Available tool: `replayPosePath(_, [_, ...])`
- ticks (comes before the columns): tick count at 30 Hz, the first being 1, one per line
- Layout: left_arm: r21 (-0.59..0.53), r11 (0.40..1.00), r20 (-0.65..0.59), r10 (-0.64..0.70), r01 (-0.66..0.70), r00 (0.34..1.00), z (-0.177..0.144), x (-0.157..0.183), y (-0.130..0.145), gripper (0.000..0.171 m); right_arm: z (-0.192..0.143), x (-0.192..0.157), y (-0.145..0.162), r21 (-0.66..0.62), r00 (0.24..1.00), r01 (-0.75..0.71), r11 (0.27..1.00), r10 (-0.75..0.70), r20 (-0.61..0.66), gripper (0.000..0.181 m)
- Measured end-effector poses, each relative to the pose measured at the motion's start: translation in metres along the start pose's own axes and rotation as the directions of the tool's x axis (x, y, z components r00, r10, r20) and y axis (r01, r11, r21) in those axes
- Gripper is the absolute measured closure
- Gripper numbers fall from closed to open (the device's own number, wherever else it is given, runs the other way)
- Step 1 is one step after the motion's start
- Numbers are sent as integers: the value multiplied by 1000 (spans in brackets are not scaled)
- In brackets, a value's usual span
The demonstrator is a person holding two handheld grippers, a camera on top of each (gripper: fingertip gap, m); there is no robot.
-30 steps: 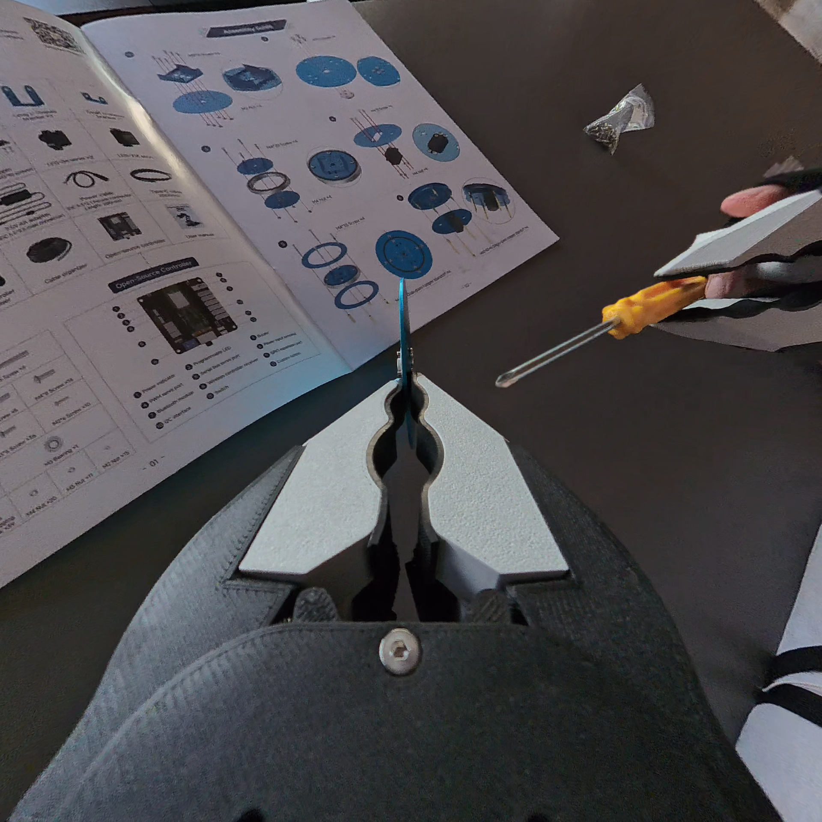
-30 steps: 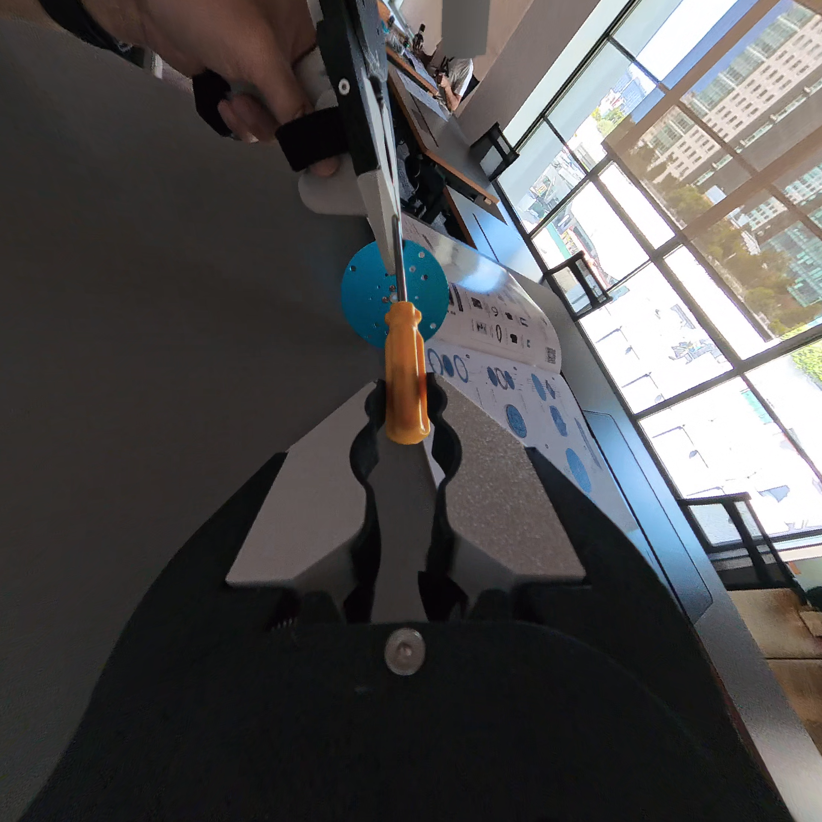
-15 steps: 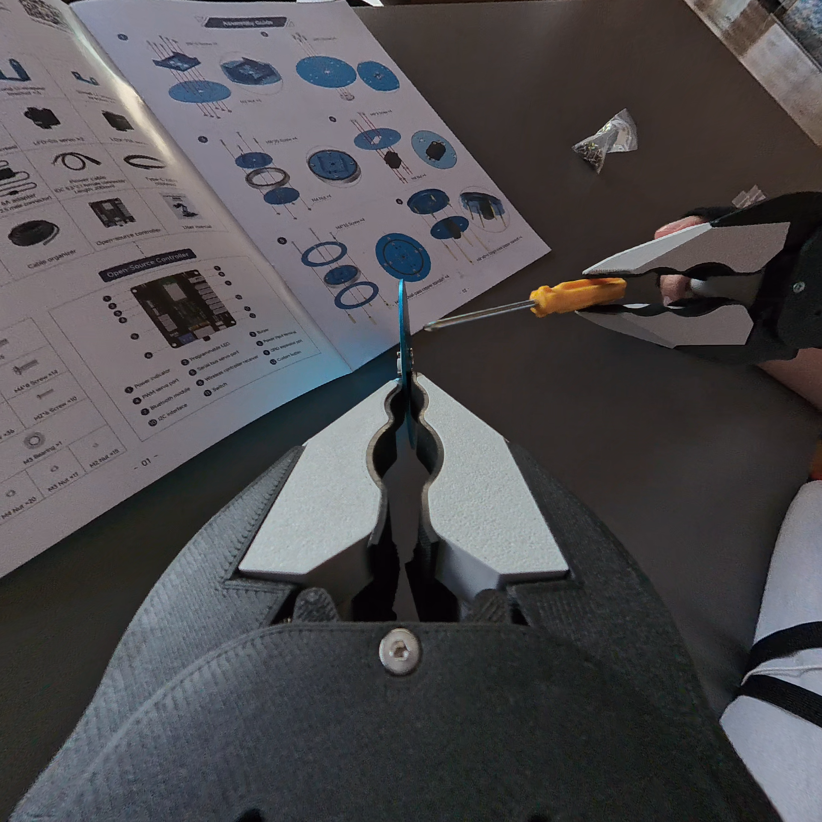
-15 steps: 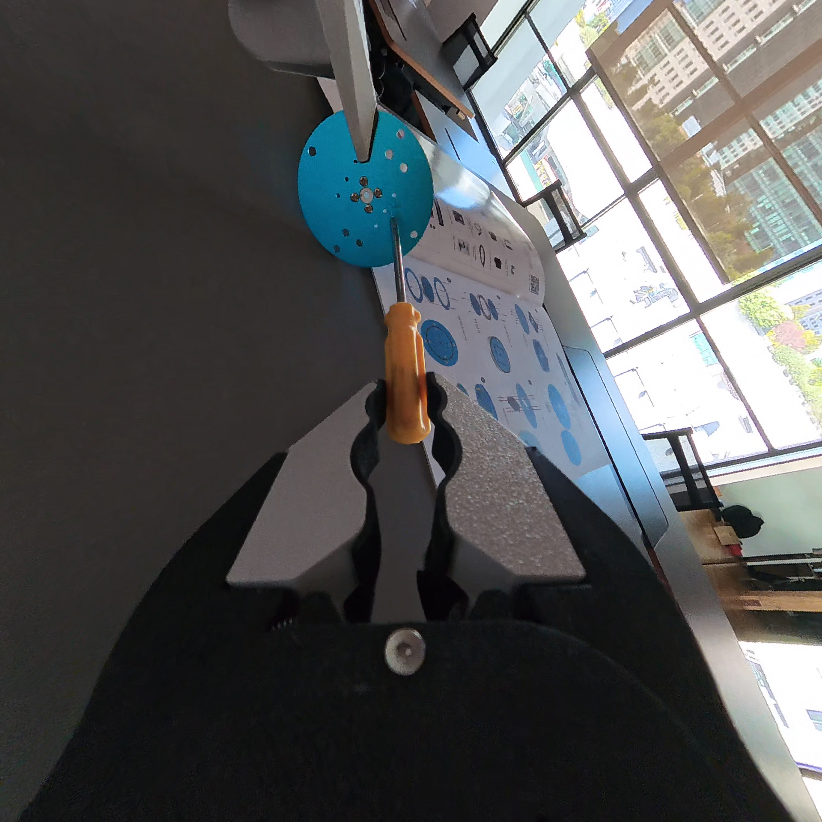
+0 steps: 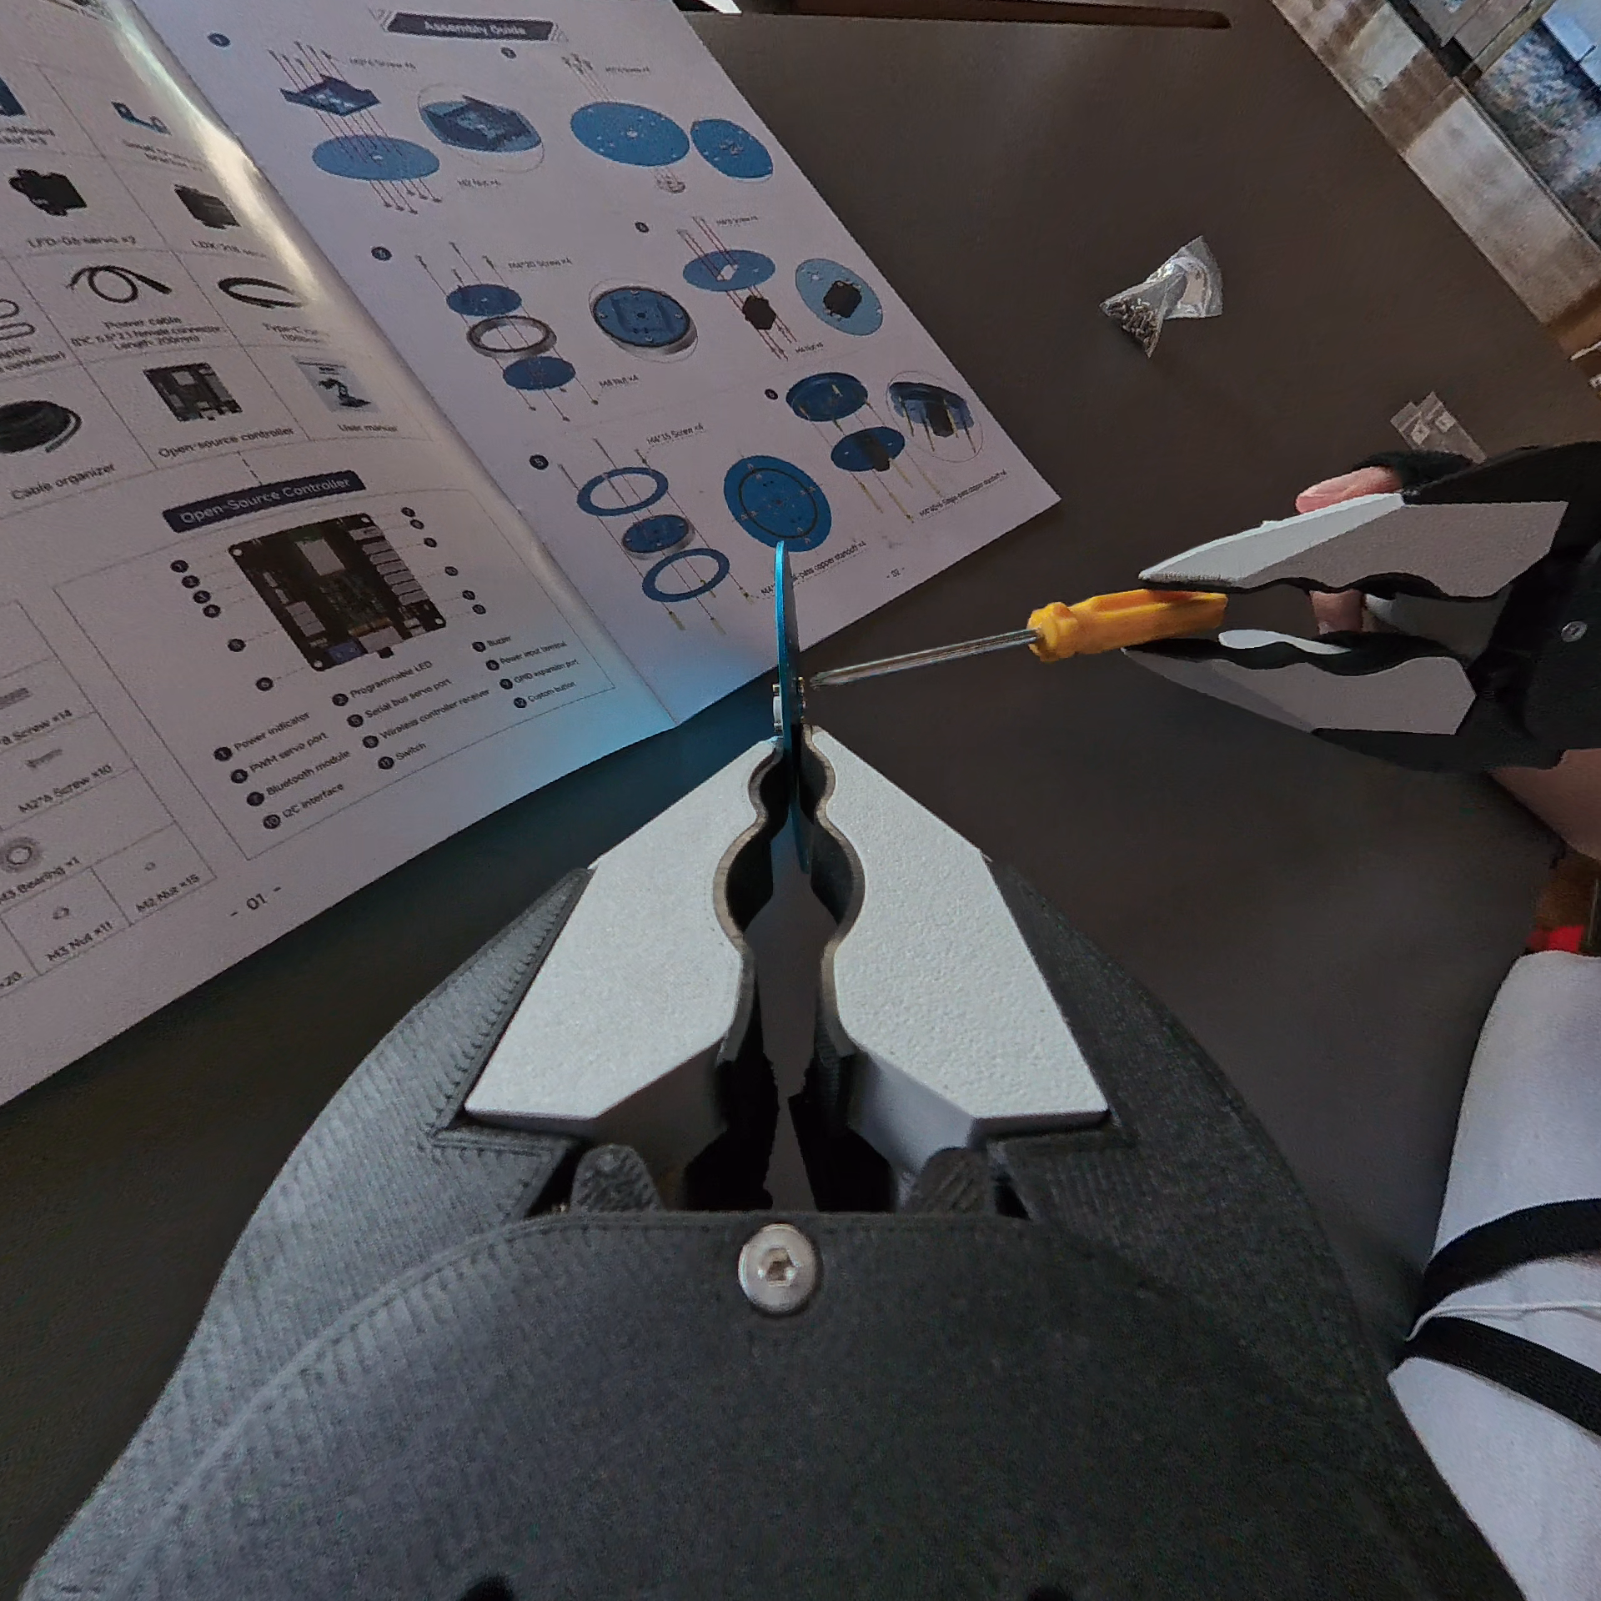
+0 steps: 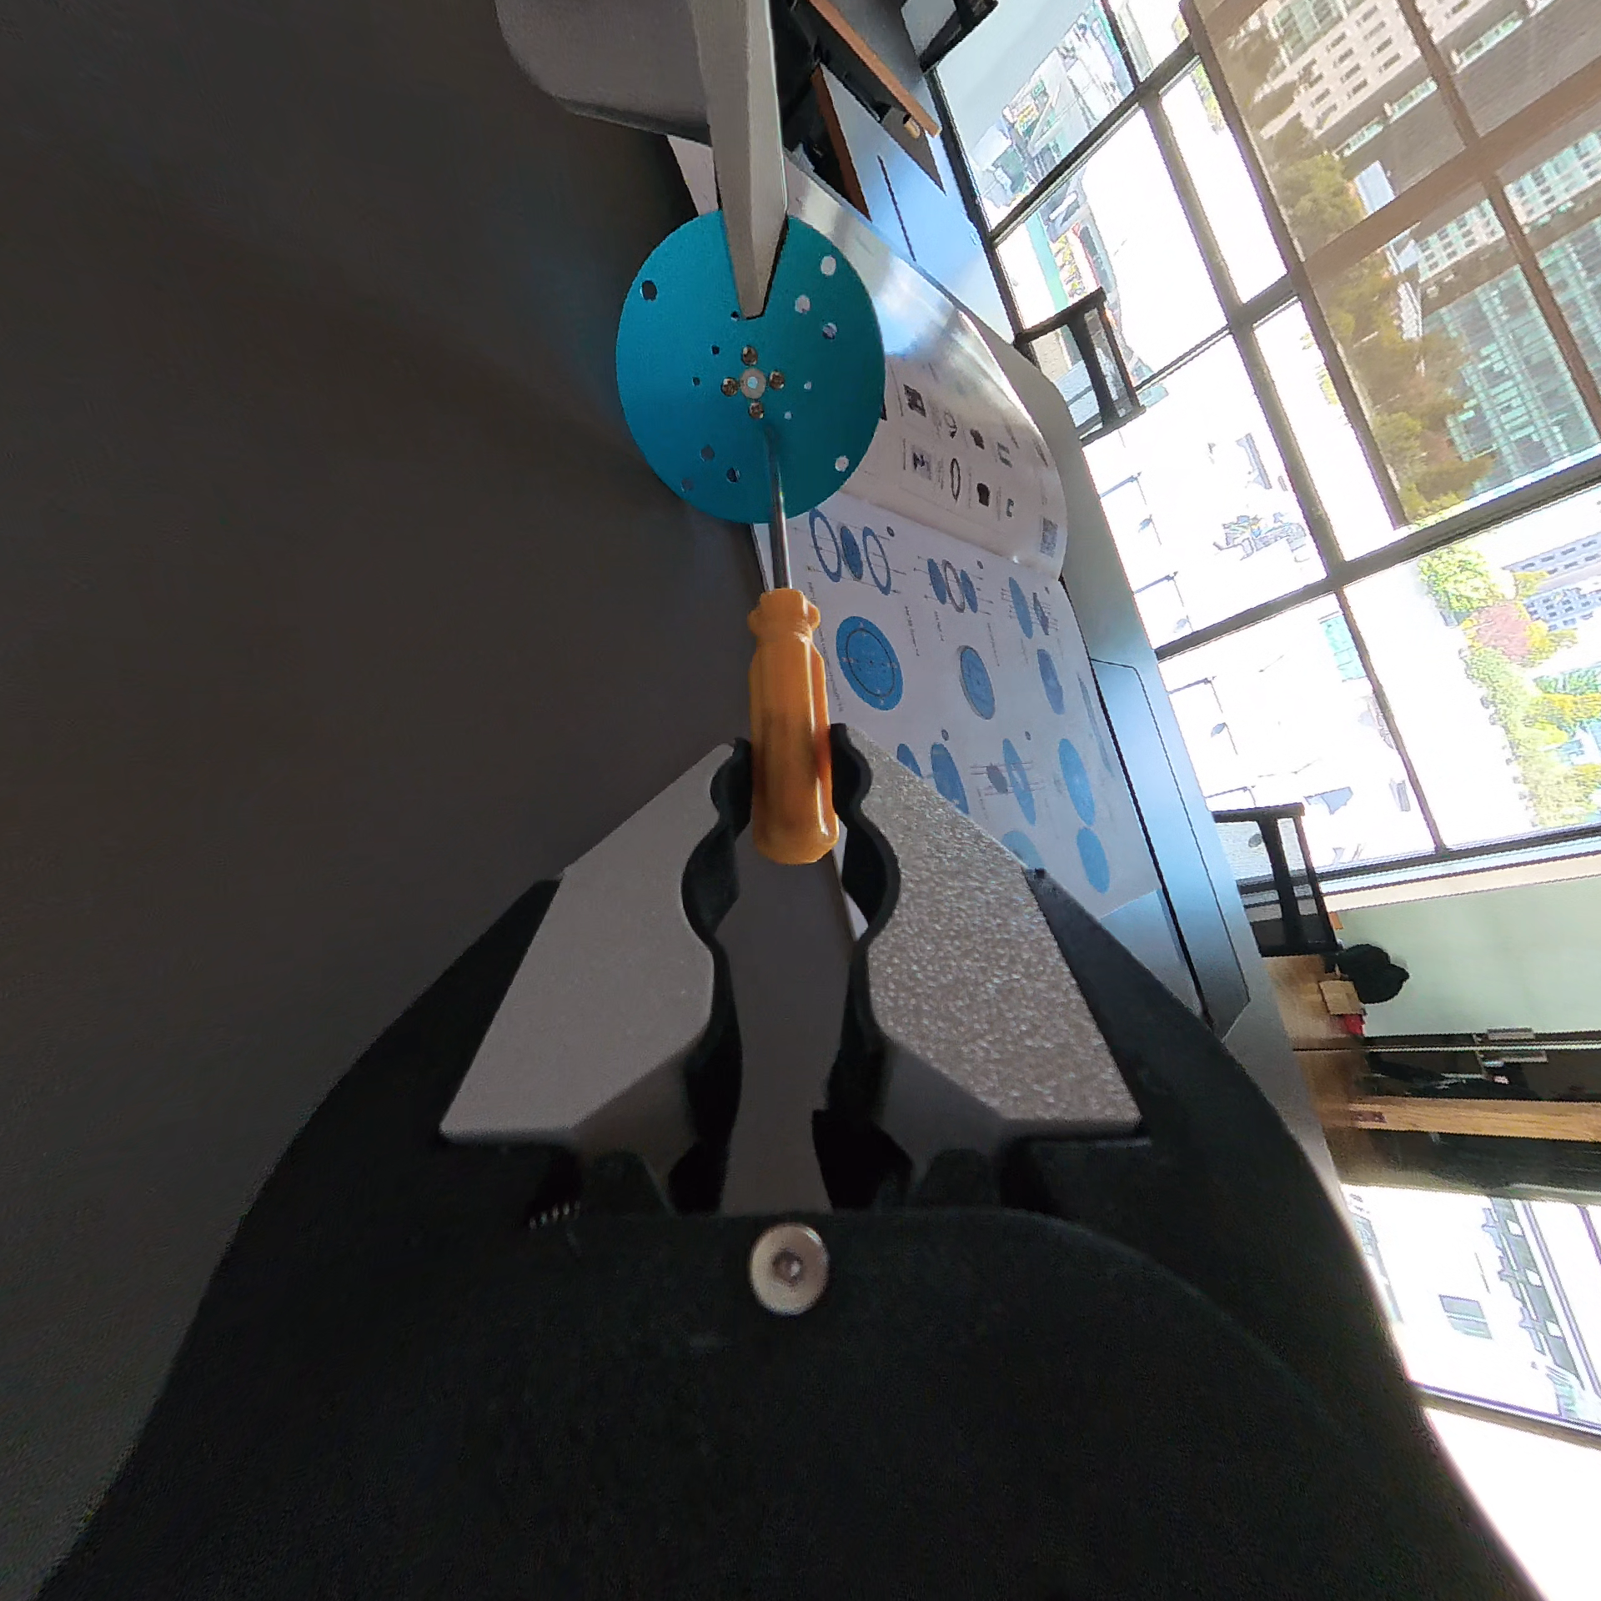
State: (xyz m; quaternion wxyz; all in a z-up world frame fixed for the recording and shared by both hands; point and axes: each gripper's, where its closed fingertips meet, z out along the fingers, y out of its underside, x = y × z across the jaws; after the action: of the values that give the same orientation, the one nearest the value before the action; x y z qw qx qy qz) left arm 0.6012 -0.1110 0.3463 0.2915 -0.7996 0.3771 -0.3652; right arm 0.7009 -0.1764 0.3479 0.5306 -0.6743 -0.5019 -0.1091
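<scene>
My left gripper (image 5: 787,752) is shut on a thin blue round plate (image 5: 787,641) and holds it upright, edge-on to its camera, above the dark table. The right wrist view shows the plate's face (image 6: 693,433), with small holes and brass screws at its centre. My right gripper (image 6: 787,762) is shut on the yellow handle of a screwdriver (image 6: 787,736). Its steel shaft (image 5: 918,658) reaches to the plate, with the tip at one of the centre screws. The right gripper also shows in the left wrist view (image 5: 1351,624), to the right of the plate.
An open instruction booklet (image 5: 364,416) lies on the dark table (image 5: 1126,866) behind and left of the plate. A small clear bag of screws (image 5: 1161,294) lies at the far right. A white sleeve (image 5: 1525,1213) is at the right edge. Large windows (image 6: 1299,433) are beyond the table. My right fingertips sit around 12 cm from my left ones.
My right gripper has brought the screwdriver in from the right, and its tip has gone from free in the air to the plate's centre. My left gripper has held the plate almost still.
</scene>
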Motion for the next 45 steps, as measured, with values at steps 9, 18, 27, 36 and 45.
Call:
replayPosePath(9, [0, 1000, 0, -7, 7, 1000, 0, -1, 0, 171, -2, -2, -6, 16, 999, 48, 999, -48, -16, 164])
replayPosePath(18, [0, 1000, 9, 1, -1, 1000, 0, 0, 0, 171, 0, -6, -9, 6, 996, 88, 996, -88, -16, 164])
replayPosePath(27, [-1, 1000, 14, 6, -6, 1000, 0, 0, 0, 171, 0, -5, -11, -6, 989, 142, 990, -143, -41, 164])
replayPosePath(36, [-3, 1000, 21, 17, -17, 1000, 0, 1, 1, 171, 0, -5, -11, -27, 980, 188, 982, -189, -56, 164])
replayPosePath(45, [-20, 998, 76, 65, -64, 995, 0, 3, 1, 171, -7, -3, -27, -97, 727, 654, 750, -659, -192, 164])
